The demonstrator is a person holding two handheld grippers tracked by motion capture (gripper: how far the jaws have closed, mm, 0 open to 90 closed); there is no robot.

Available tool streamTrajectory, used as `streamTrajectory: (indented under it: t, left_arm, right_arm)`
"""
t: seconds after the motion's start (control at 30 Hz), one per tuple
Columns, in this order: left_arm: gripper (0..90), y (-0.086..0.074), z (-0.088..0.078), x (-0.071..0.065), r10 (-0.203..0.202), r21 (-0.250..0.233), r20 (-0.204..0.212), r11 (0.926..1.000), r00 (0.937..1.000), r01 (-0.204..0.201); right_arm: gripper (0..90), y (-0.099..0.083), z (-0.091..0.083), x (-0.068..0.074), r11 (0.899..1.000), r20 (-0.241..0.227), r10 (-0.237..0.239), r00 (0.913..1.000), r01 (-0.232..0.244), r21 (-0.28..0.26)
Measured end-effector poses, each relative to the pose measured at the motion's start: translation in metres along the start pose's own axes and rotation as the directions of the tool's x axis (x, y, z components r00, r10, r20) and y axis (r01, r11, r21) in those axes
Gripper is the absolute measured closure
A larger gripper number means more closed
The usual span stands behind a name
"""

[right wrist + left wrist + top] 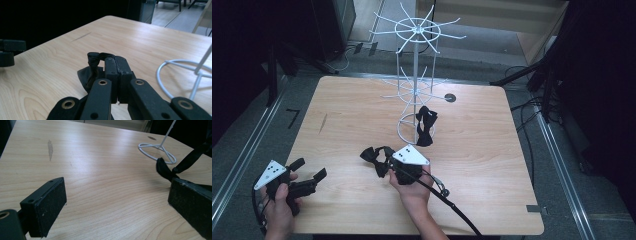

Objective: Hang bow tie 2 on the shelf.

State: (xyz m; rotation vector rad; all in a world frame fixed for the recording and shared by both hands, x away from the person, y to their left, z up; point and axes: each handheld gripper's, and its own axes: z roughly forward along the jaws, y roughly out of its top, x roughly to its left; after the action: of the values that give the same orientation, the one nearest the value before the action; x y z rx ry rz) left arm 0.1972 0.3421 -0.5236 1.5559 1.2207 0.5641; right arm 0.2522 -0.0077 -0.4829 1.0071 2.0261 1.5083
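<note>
right now i have my right claw [116, 61] pressed together on a black bow tie [373, 155], pinching the strap where it loops over the tips, so the bow itself hangs off the claw's far-left side, lifted just off the wooden table [352, 125]. i judge i grip it by the strap rather than the bow so the loop stays free to slip over a hook. ahead of this claw and a little to its right stands the white wire rack [416, 65], its ring base resting on the table and its spoke-like hooks fanning out at two levels. as for what the rack carries: one second black bow tie [426, 125] dangles low beside the pole, down over the ring base, and every other hook i can make out is bare. my left claw [307, 170] is spread wide with nothing between its pads, parked near the table's near-left corner, well apart from the rack, where i think it simply waits out of the way. from its own camera, the tie i am carrying shows off to its right.
</note>
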Motion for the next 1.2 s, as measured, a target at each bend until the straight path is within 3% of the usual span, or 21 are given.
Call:
streamTrajectory:
  t: [0.4,1.2]
  left_arm:
    - [2.8,0.0,0.0,0.0,-0.002,0.002,0.0,1.0,1.0,0.002]
    - [2.8,0.0,0.0,0.0,-0.004,0.0,-0.001,1.0,1.0,0.004]
  right_arm:
    - [90.0,0.02,-0.012,-0.014,0.999,0.022,-0.009,0.9997,0.01,-0.047]
    - [90.0,0.053,-0.029,-0.021,0.991,0.035,-0.013,0.9993,0.017,-0.131]
